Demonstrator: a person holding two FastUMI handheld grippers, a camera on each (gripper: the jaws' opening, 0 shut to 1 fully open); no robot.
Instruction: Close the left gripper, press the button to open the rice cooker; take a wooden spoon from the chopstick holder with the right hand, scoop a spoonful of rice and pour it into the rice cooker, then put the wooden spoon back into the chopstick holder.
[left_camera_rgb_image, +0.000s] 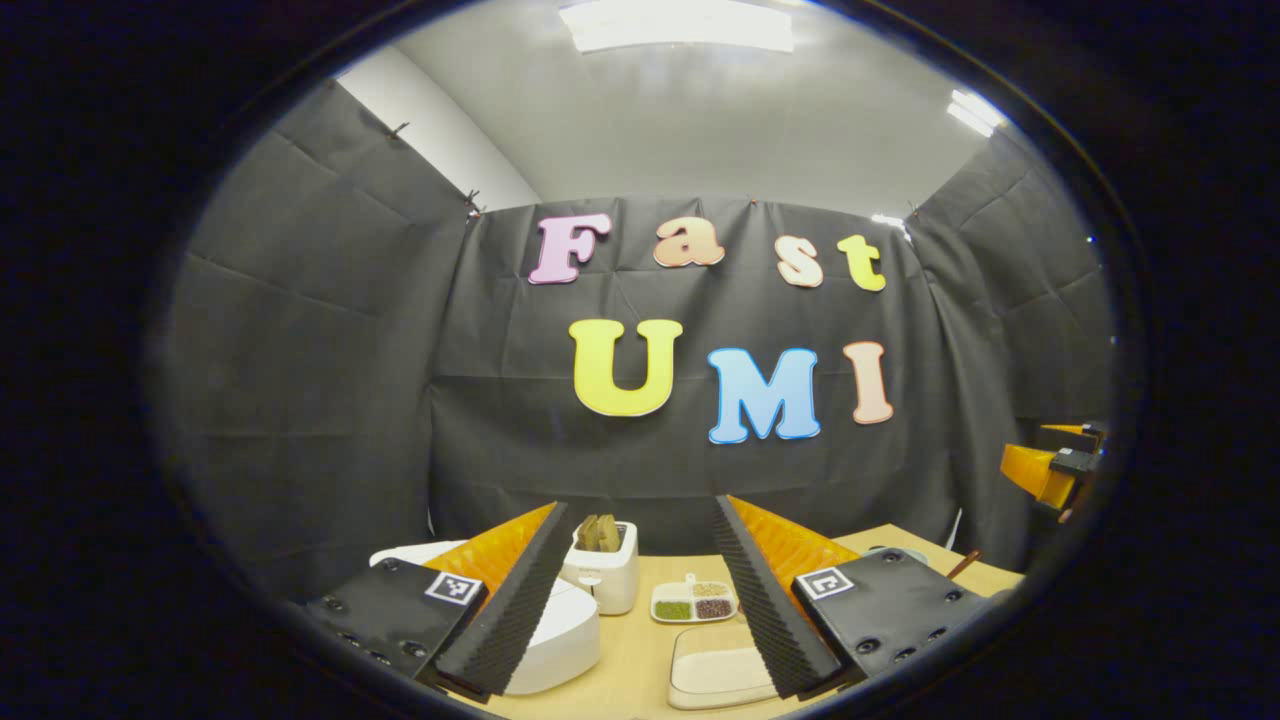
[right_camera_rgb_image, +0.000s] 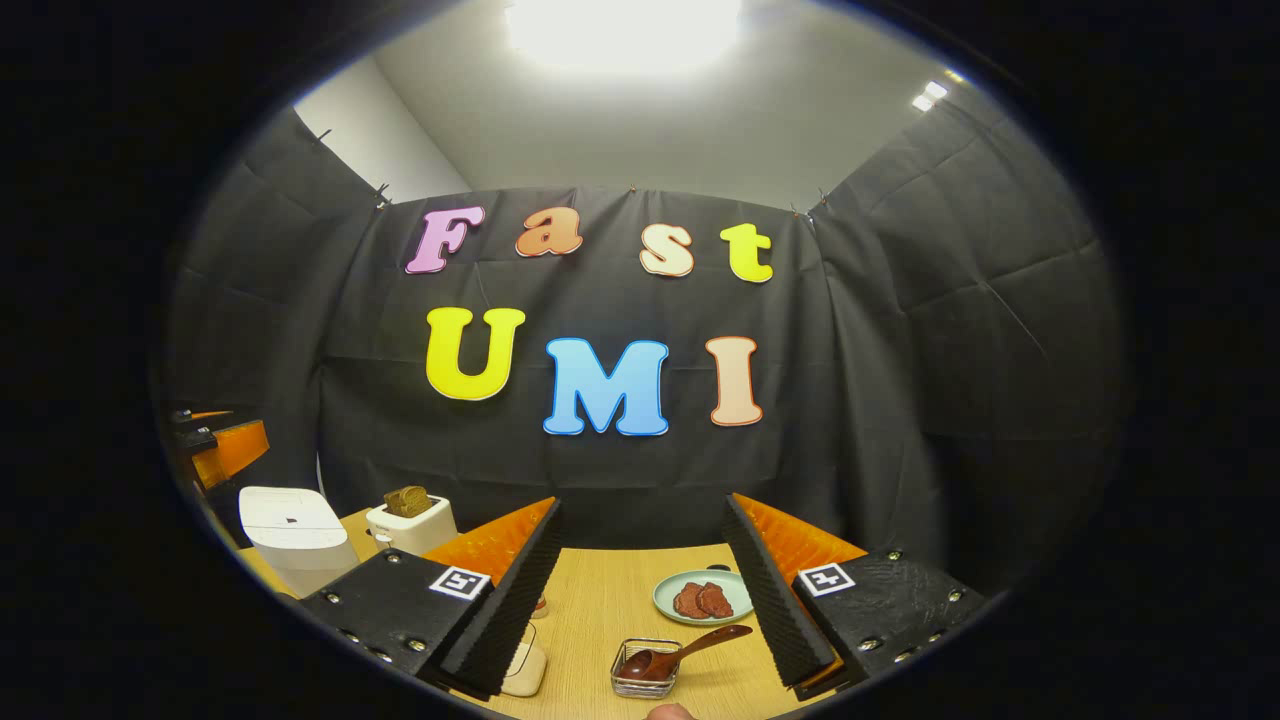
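A: What do we have ahead of our left gripper?

B: Its two fingers stand wide apart with nothing between them. Past our left finger sits the white rounded rice cooker, lid down, partly hidden by that finger. Just beyond it is a white toaster with brown bread slices standing in its slots.

A: And between the fingers?

B: A small white divided dish of green, brown and pale grains lies farther off on the light wooden table, and nearer us a flat cream rectangular tray runs partly under our right finger.

A: What about our right gripper?

B: Spread apart too, gripping nothing. Between its fingers, close in, a dark brown wooden spoon rests with its bowl in a small wire-framed holder, handle angled up toward our right finger. Beyond that, a pale green plate carries reddish-brown slices.

A: Is the cooker visible from there?

B: Yes, well off to the left of our left finger, with the toaster beside it. We also catch the other gripper at the far edge in each view.
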